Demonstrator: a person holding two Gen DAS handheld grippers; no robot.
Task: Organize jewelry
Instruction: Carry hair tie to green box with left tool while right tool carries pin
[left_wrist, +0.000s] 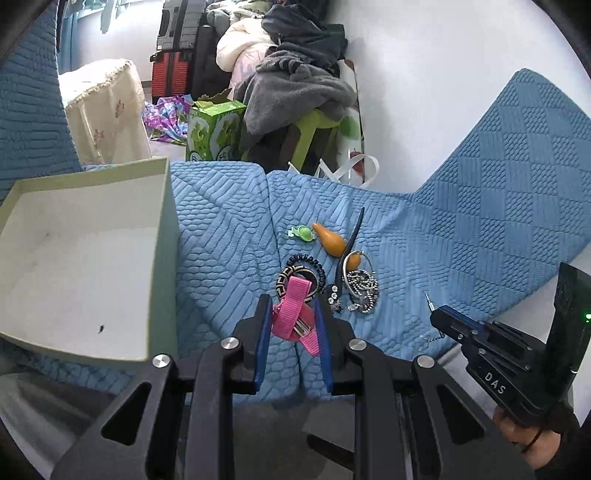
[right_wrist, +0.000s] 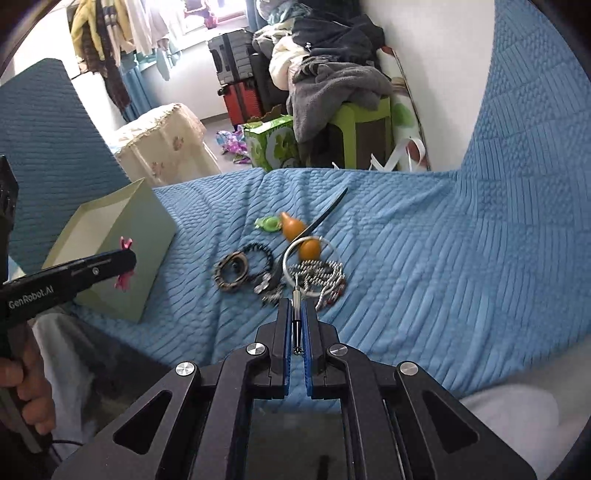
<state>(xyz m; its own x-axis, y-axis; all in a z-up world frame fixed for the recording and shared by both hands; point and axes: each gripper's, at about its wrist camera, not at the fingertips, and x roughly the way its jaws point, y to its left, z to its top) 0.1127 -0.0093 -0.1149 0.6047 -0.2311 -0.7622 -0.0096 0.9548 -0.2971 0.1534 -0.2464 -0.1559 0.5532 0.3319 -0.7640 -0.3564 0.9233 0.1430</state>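
A: What does the left wrist view show?
B: The left gripper (left_wrist: 292, 325) has its jaws clamped on a pink ribbon clip (left_wrist: 293, 314) above the blue quilted cover (left_wrist: 229, 236). An open pale green box (left_wrist: 74, 258) sits just to its left; the jewelry pile (left_wrist: 360, 286) lies ahead.

A: And the right wrist view?
B: The right gripper (right_wrist: 295, 325) has its jaws pressed together on a thin metal pendant (right_wrist: 295, 308), near the beaded chains (right_wrist: 321, 277) and a patterned bangle (right_wrist: 231, 275).

Blue quilted sofa cover (right_wrist: 424, 258), pale green box (left_wrist: 85, 258), jewelry pile (right_wrist: 295, 258) beside it
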